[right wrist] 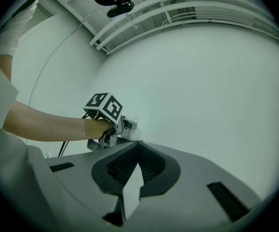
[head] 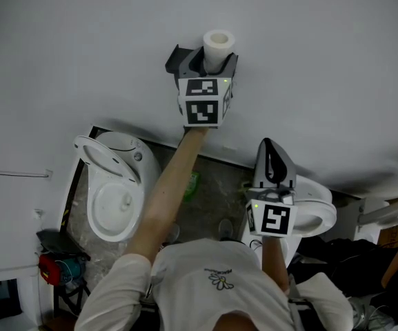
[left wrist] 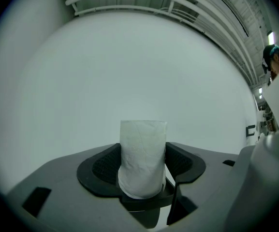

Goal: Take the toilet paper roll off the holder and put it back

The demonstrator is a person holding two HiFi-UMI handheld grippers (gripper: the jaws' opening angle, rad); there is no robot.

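Note:
A white toilet paper roll (head: 219,46) (left wrist: 142,156) stands upright between the jaws of my left gripper (head: 211,61) (left wrist: 143,167), which is shut on it. The left arm is stretched out, holding the roll close to the plain white wall (head: 309,61). No holder can be made out around the roll. My right gripper (head: 272,152) (right wrist: 136,167) hangs lower and to the right, its jaws shut with nothing in them. The right gripper view shows the left gripper (right wrist: 105,114) and the hand on it from the side, close to the wall.
A white toilet (head: 114,193) with its lid up stands at the lower left. A second toilet (head: 317,216) stands under the right gripper. A green object (head: 192,185) lies on the dark floor between them. A red item (head: 50,267) sits at the bottom left.

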